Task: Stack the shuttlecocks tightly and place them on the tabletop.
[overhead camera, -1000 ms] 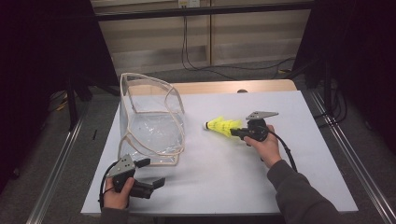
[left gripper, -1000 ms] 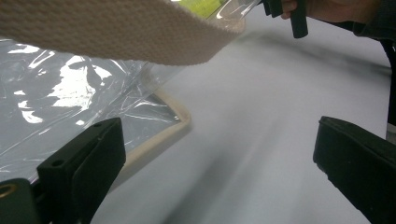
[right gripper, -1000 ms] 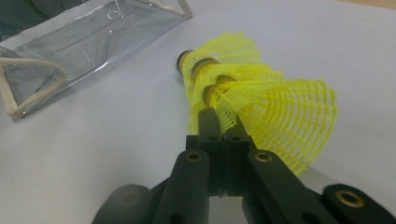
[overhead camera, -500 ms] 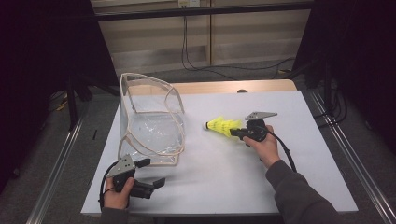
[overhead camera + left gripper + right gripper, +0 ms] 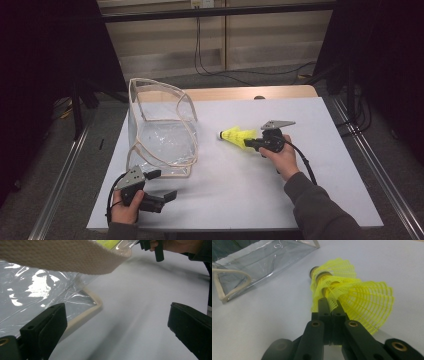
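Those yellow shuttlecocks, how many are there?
2, it seems: nested yellow shuttlecocks pinched by the skirt in the right gripper, just right of the clear bag. More could be tucked inside the stack.

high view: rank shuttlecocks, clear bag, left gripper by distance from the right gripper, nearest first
1. Yellow shuttlecocks: clamped in the right gripper, sticking out to its left.
2. Clear bag: further left, past a strip of bare white table.
3. Left gripper: near-left corner, jaws open beside the bag's near edge.
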Tool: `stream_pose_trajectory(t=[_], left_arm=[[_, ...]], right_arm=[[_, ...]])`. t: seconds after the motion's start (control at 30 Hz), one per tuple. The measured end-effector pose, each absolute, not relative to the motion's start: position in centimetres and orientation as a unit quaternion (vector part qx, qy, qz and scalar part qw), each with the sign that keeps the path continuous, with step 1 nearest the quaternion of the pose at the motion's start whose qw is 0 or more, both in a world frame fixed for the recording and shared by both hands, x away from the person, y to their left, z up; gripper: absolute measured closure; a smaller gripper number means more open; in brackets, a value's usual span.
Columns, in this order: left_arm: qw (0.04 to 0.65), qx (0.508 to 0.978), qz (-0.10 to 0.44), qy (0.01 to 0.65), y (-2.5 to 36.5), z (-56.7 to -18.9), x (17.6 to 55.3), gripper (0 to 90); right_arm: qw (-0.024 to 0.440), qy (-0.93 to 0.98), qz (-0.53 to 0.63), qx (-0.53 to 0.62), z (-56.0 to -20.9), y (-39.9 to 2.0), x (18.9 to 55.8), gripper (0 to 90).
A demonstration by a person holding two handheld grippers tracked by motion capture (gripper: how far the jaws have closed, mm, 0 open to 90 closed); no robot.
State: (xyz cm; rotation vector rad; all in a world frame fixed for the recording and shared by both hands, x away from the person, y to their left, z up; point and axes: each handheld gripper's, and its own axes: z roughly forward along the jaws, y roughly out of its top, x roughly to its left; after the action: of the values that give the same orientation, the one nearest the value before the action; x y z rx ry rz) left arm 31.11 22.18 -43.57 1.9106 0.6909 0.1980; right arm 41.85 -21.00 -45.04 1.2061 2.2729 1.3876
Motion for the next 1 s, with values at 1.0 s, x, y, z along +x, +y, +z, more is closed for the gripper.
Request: stream_pose_trajectory(t=[1.0], left_arm=[[0.523,0.797,0.082,0.289,22.2,-43.6,30.9,2.5]], right_arm=[[0.12,0.771,0.469,0.414,-45.1,-19.8,41.8,87.1]])
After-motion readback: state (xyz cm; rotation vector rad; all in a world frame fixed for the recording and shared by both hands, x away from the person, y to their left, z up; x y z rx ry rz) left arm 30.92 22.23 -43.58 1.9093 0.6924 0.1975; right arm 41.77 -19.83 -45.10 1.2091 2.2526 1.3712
